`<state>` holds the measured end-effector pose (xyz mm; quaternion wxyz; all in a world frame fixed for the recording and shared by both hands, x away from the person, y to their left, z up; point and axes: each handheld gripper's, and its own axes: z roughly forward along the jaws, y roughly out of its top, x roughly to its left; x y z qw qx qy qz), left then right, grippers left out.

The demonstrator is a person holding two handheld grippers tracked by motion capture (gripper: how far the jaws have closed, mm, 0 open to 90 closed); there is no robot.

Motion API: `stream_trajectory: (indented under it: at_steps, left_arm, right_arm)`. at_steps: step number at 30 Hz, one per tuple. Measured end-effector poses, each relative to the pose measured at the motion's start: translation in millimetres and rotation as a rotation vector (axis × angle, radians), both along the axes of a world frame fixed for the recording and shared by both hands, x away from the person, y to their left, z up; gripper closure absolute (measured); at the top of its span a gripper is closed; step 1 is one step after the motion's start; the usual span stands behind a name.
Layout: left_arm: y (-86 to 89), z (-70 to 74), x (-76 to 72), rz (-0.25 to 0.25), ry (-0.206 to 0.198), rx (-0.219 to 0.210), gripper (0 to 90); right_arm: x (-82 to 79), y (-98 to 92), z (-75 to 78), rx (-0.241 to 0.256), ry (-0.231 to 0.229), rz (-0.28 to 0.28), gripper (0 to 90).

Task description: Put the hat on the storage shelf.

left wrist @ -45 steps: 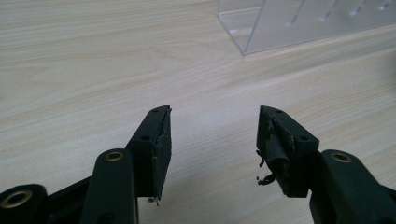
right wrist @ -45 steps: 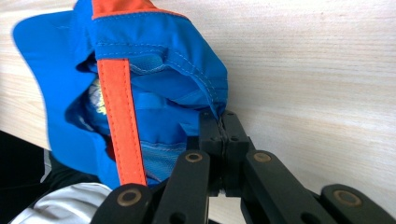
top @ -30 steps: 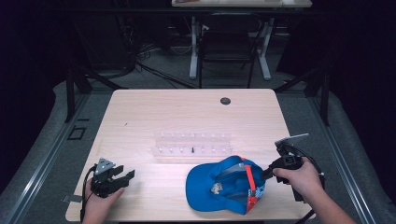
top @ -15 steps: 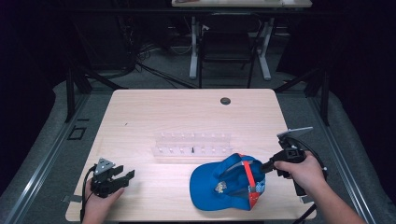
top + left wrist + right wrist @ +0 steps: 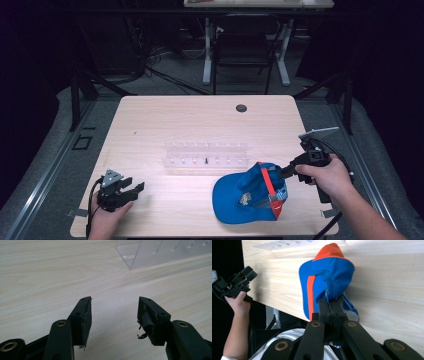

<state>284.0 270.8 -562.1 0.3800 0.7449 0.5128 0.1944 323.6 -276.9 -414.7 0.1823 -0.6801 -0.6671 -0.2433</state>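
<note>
A blue cap with orange trim lies near the table's front right edge. My right gripper is shut on the cap's rear edge and lifts that side off the wood. The right gripper view shows the cap hanging from the closed right gripper, blue cloth with an orange stripe and an orange tip. My left gripper rests at the front left of the table, open. In its own view the left gripper has jaws spread over bare wood with nothing between them.
A clear plastic rack stands across the middle of the wooden table, and its corner lies ahead of the left gripper. A round black grommet sits near the far edge. Dark floor and table legs lie beyond.
My right gripper has pulled the cap to the right and lifted its rear edge. The left gripper has stayed where it was.
</note>
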Motion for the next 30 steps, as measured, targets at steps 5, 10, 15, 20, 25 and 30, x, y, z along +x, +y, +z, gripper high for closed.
stream_trajectory:
  at_steps: [5, 10, 15, 20, 25, 30]
  left_arm:
    - [0.0, -0.1, 0.0, 0.0, 0.0, 0.0, 45.4]
    - [0.0, -0.1, 0.0, 0.0, 0.002, -0.002, 45.4]
    - [0.2, -0.1, 0.0, 0.001, 0.0, 0.0, 45.4]
    - [-0.1, 0.1, -0.2, 0.002, 0.001, 0.003, 45.4]
    - [-0.4, 0.0, -0.1, 0.0, 0.003, 0.003, 45.4]
    - [-0.7, -0.1, -0.1, -0.001, 0.005, 0.004, 45.4]
  right_arm:
    - [1.3, 1.8, 12.1, 0.01, 0.006, 0.008, 90.0]
    - [2.5, 3.2, 27.6, 0.042, -0.003, 0.006, 90.0]
    - [1.6, 4.1, 44.3, 0.068, -0.015, 0.021, 90.0]
    - [0.2, 5.8, 63.9, 0.105, -0.054, 0.044, 90.0]
    - [-1.1, 10.0, 80.8, 0.132, -0.082, 0.051, 90.0]
    - [-0.7, 13.6, 93.8, 0.147, -0.11, 0.051, 90.0]
